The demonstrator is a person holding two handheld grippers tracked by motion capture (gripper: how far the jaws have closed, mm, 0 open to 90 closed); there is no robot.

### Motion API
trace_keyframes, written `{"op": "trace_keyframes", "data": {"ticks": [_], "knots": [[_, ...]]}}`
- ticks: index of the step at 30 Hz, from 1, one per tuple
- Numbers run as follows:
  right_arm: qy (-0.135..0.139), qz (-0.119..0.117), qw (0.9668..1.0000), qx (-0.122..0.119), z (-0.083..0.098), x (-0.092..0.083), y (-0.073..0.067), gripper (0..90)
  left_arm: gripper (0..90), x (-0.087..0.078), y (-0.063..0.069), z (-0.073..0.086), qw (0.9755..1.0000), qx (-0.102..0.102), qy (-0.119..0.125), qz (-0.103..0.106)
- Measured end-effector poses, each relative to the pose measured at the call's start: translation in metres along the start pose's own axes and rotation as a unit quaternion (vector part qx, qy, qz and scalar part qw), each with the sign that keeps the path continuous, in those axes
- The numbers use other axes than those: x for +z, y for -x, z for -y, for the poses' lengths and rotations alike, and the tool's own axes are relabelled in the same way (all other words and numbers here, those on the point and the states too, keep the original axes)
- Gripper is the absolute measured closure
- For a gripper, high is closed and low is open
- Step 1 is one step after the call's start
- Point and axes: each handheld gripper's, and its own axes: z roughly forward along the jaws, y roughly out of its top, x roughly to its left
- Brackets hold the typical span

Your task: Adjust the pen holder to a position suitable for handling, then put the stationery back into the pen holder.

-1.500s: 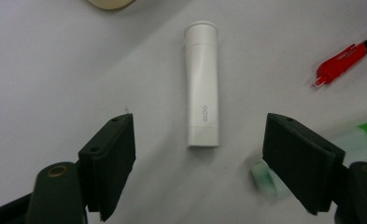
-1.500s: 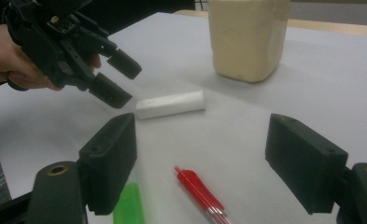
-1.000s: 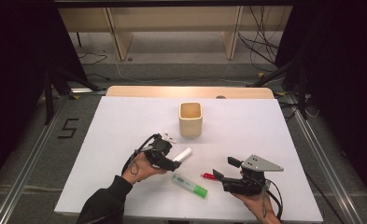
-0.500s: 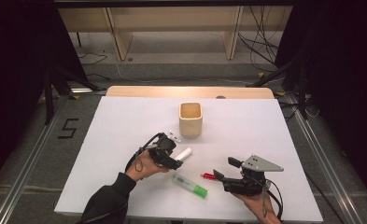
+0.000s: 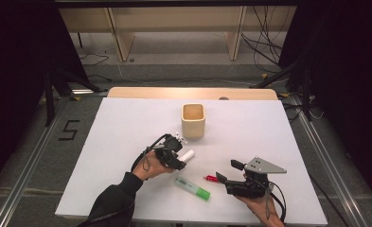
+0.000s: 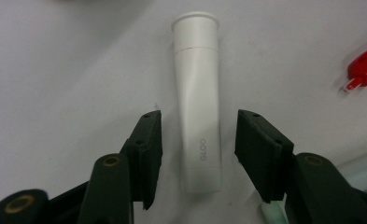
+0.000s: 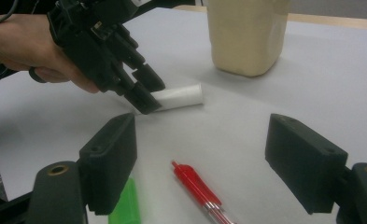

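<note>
White glue stick [image 6: 199, 100] lies flat on the table [image 5: 127, 123] between the left gripper [image 6: 197, 140]'s 2 jaws, just closing, not yet pinching. Off-centre pads could roll it. Right gripper [image 7: 202, 161] open above red pen [image 7: 197, 186].

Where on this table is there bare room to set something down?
Bare: the left side of the table, and the right side past the cup. Crowded: the near middle, with the glue stick, green marker, red pen and both tools.
</note>
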Motion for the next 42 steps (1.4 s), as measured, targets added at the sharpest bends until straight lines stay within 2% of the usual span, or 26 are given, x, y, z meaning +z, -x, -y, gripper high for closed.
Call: {"op": "trace_keyframes", "data": {"ticks": [8, 10, 14, 22, 23, 24, 25, 27, 28, 29, 30, 31, 32, 33, 34, 36, 37, 38, 39, 42], "knots": [[0.001, 0.0, 1.0, -0.001, 0.0, 0.001, 0.001, 25.9, 55.3, 0.007, 0.001, -0.005, 0.9995, 0.001, -0.031, -0.004], [0.001, -0.001, 1.0, 0.0, 0.0, 0.001, 0.001, 25.9, 60.1, 0.007, 0.0, -0.007, 0.9991, 0.008, -0.038, -0.014], [0.001, 0.0, 1.0, 0.0, 0.0, 0.001, 0.001, 26.0, 69.7, 0.006, 0.0, -0.007, 0.9991, 0.011, -0.036, -0.019], [0.001, 0.001, 1.0, 0.003, 0.0, 0.001, 0.002, 26.1, 70.7, 0.005, -0.002, -0.003, 0.9997, 0.005, -0.023, -0.008], [0.001, 0.0, 1.0, 0.003, -0.001, 0.001, 0.001, 26.2, 70.8, 0.004, -0.001, -0.002, 0.9998, 0.003, -0.018, -0.009], [0.002, 0.001, 1.0, 0.003, -0.001, 0.001, 0.001, 26.2, 70.8, 0.0, -0.001, 0.001, 0.9999, 0.004, -0.002, -0.01], [0.002, 0.001, 1.0, 0.002, -0.001, 0.001, 0.001, 26.2, 70.8, 0.0, -0.001, 0.001, 0.9999, 0.004, -0.002, -0.01], [0.002, 0.001, 1.0, 0.003, -0.001, 0.001, 0.001, 26.2, 70.8, -0.008, -0.002, 0.005, 0.9997, -0.003, 0.026, -0.003], [0.002, 0.001, 1.0, 0.004, -0.001, 0.001, 0.001, 26.2, 70.8, -0.008, -0.002, 0.005, 0.9997, -0.003, 0.026, -0.003], [0.002, 0.001, 1.0, 0.005, -0.001, 0.001, 0.001, 26.2, 70.8, -0.014, -0.002, 0.009, 0.9988, -0.009, 0.049, 0.0], [0.003, 0.001, 1.0, 0.006, -0.001, 0.001, 0.001, 26.2, 70.8, -0.014, -0.002, 0.009, 0.9988, -0.009, 0.049, 0.0], [0.002, 0.0, 1.0, 0.008, -0.001, 0.001, 0.001, 26.2, 70.8, -0.02, -0.003, 0.013, 0.9974, -0.012, 0.07, 0.006], [0.003, -0.001, 1.0, 0.009, -0.002, 0.002, 0.001, 26.2, 70.8, -0.02, -0.003, 0.013, 0.9974, -0.012, 0.07, 0.006], [0.003, -0.002, 0.9999, 0.011, -0.002, 0.003, 0.001, 26.2, 70.8, -0.022, -0.003, 0.016, 0.9967, -0.011, 0.08, 0.005], [0.001, -0.004, 0.9999, 0.013, -0.002, 0.004, 0.0, 26.2, 70.8, -0.026, -0.002, 0.021, 0.995, -0.012, 0.099, 0.007], [0.002, -0.007, 0.9999, 0.014, -0.003, 0.006, -0.001, 26.1, 70.8, -0.03, 0.0, 0.026, 0.9932, -0.014, 0.115, 0.008], [0.002, -0.007, 0.9999, 0.014, -0.003, 0.006, -0.001, 26.1, 70.8, -0.03, 0.0, 0.026, 0.9932, -0.014, 0.115, 0.008], [0.0, -0.009, 0.9999, 0.014, -0.004, 0.007, -0.003, 26.0, 70.8, -0.032, 0.001, 0.029, 0.9919, -0.016, 0.126, 0.007], [0.001, -0.013, 0.9998, 0.013, -0.005, 0.009, -0.005, 25.9, 70.8, -0.035, 0.002, 0.034, 0.9889, -0.02, 0.147, 0.009], [0.005, -0.025, 0.9995, 0.02, -0.009, 0.013, -0.007, 25.7, 70.8, -0.041, 0.003, 0.043, 0.9837, -0.021, 0.178, 0.005]]}}
